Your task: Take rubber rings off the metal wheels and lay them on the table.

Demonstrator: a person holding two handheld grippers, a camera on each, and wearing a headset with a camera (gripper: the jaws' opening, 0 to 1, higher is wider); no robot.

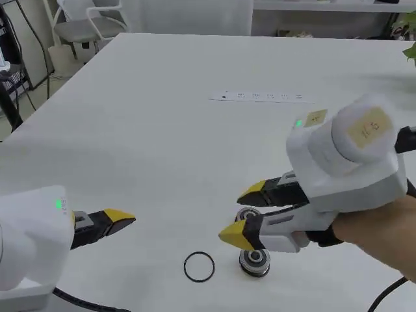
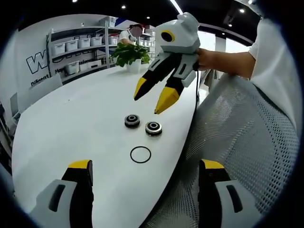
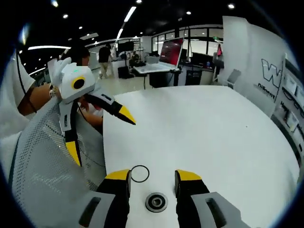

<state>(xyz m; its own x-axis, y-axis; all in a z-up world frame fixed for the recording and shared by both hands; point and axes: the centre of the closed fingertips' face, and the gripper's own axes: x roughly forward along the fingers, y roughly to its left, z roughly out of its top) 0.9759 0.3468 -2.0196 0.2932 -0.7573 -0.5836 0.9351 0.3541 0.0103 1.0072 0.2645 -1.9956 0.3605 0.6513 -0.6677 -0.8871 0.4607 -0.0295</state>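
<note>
Head view, left to right: we find the left gripper (image 1: 116,220), jaws wide apart, well clear of the parts; a thin black rubber ring (image 1: 184,266) lying flat on the white table (image 1: 162,130); beside it a round metal wheel (image 1: 254,260), with a second metal wheel (image 1: 247,214) just behind; the right gripper (image 1: 234,214), jaws apart, held over them.

The table (image 1: 162,117) looks smooth, matt white. The wheels (image 1: 254,259) gleam like polished metal; the loose ring (image 1: 199,266) is dull black rubber
</note>
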